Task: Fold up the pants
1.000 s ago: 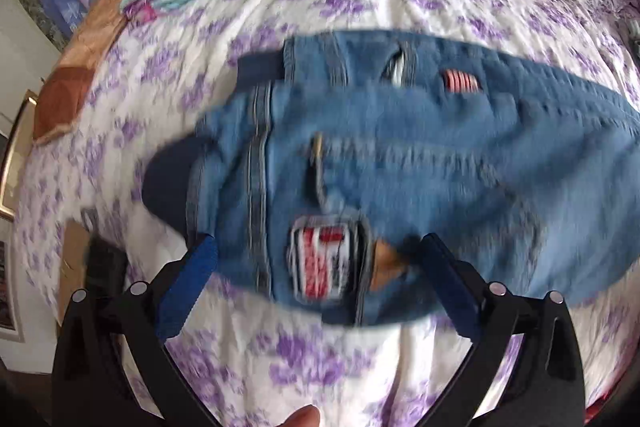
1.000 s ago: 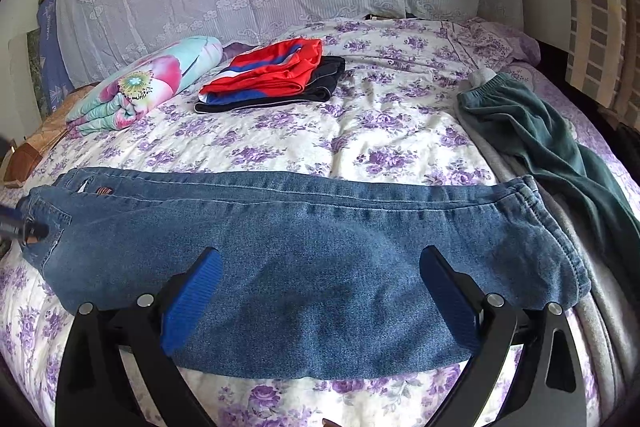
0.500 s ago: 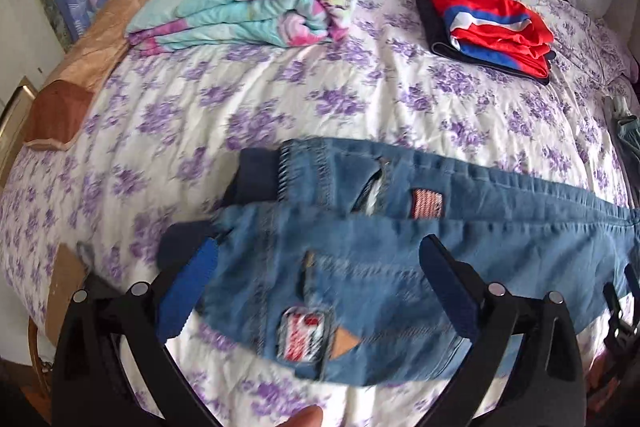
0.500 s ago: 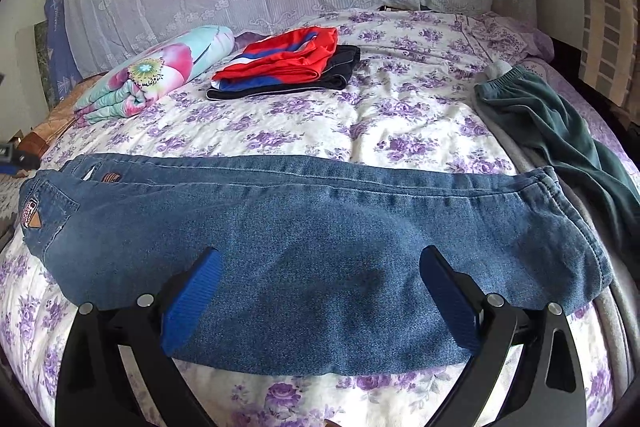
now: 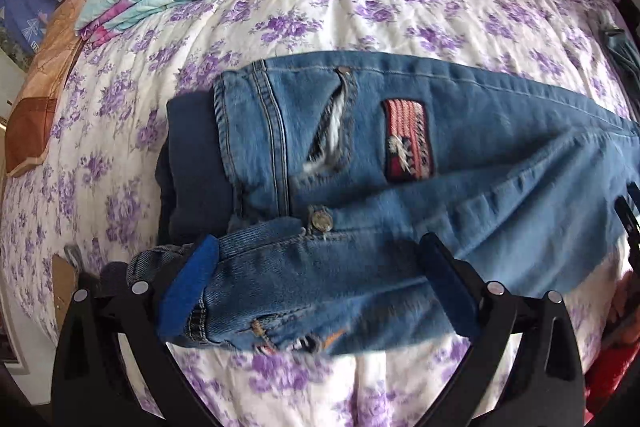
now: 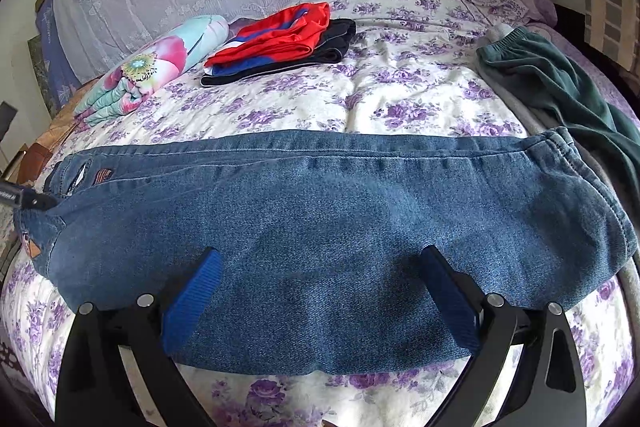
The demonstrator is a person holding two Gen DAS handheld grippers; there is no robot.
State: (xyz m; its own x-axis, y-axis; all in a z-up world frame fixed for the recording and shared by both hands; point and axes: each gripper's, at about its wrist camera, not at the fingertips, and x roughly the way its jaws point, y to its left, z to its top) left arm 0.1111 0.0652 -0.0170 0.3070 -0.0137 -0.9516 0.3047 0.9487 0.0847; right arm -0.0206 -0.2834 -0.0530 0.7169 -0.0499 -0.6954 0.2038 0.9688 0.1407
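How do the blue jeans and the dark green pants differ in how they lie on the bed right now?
The jeans lie stretched flat across the bed's near part, legs stacked together; the green pants lie loose and rumpled along the right edge. The jeans sit right in front of both open tongs, left and right; the green pants lie off to the side of them. Both rest on the floral bedspread, neither folded short yet.

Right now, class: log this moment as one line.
task: fold pants | jeans: flat on bed | left gripper: open over waistband | right gripper: open over leg
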